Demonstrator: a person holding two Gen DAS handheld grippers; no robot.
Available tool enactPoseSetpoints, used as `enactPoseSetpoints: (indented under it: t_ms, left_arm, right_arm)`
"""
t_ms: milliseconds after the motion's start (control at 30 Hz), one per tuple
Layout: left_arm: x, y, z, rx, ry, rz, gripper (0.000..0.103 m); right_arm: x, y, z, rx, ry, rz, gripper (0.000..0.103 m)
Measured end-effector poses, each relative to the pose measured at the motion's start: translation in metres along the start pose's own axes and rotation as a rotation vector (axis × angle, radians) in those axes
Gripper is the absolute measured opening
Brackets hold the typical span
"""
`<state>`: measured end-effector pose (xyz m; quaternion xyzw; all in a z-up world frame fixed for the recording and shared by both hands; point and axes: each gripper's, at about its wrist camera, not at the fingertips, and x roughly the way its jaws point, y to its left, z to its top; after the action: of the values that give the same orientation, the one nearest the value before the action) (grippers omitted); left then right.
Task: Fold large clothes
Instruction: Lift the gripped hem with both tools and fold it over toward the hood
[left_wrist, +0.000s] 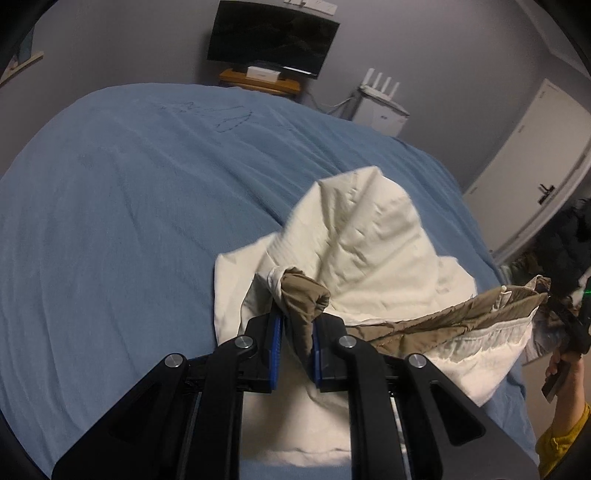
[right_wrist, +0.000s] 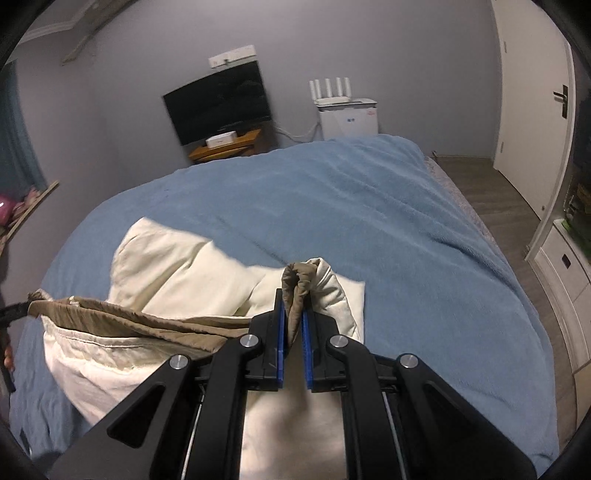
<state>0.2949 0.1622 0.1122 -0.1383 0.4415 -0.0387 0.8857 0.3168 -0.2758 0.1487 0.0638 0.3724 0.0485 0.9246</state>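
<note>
Both-handed, jacket (left_wrist: 369, 236) over bed (left_wrist: 129, 203)

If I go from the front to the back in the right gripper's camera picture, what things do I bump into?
right gripper pinching the cream and brown garment → blue bed cover → wooden stand with a white box → dark TV on the grey wall.

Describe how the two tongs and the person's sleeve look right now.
Both tongs, left and right, are matte black linkage arms with round silver pivot bolts and ribbed blue pads inside the jaws. Thin metal rods run back beneath the arms. In the left wrist view, a mustard-yellow sleeve shows at the lower right. No cables or markings visible.
</note>
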Motion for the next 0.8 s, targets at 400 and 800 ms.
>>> enactPoseSetpoints:
  t_ms: [400,800]
  left_arm:
    - [0.102,0.031,0.022,-0.077,0.109,0.076,0.018]
    - [0.08,0.036,0.014,-0.182,0.017,0.001,0.095]
  right_arm:
    - [0.131,-0.001,-0.006,0.048,0.145,-0.121,0.005]
    - [0.131,-0.019,-0.024,0.167,0.171,0.027,0.036]
